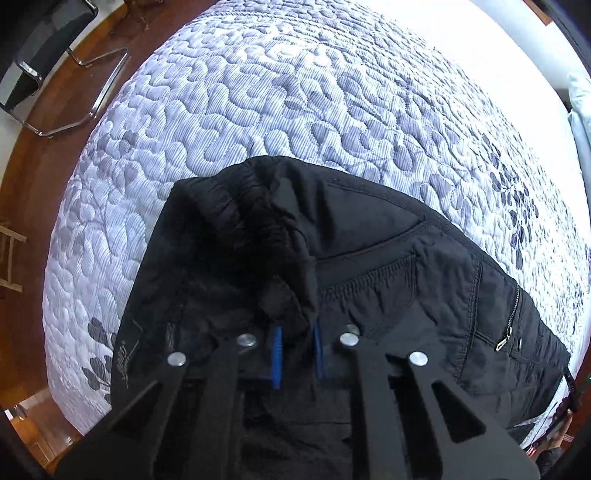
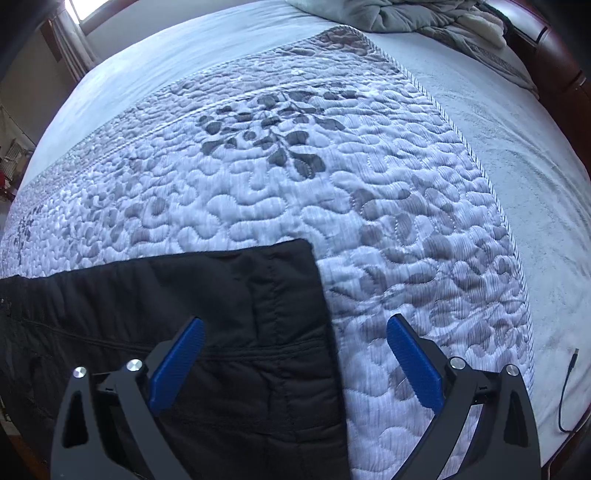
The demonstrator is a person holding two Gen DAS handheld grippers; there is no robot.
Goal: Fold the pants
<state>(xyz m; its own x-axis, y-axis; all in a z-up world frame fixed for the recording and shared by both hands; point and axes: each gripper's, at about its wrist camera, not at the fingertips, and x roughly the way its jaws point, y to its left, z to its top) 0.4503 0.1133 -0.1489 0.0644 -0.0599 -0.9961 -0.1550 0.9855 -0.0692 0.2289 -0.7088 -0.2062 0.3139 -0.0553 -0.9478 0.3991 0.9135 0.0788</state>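
Black pants (image 1: 332, 280) lie on a bed, on top of a puffy quilt (image 1: 258, 110) with white and grey bubble shapes and dark leaf prints. In the left wrist view, the left gripper (image 1: 297, 352) has its two blue pads (image 1: 276, 356) close together, and a fold of the black cloth near the stretchy waistband is pinched between them. A side pocket with a small silver zipper pull (image 1: 504, 339) shows on the right part of the pants. A chair (image 1: 48, 62) with shiny metal legs stands on the brown wood floor beside the bed. In the right wrist view, the right gripper (image 2: 295, 363) has its blue pads (image 2: 179, 363) wide apart and grips nothing. Its left finger is over the black cloth, and its right finger is over the bare quilt. The straight end of the pants lies flat between the two fingers, with one corner pointing up the bed. A grey blanket (image 2: 424, 18) is bunched at the far end of the bed, and a thin black cable (image 2: 567, 391) lies near the bed's right edge.
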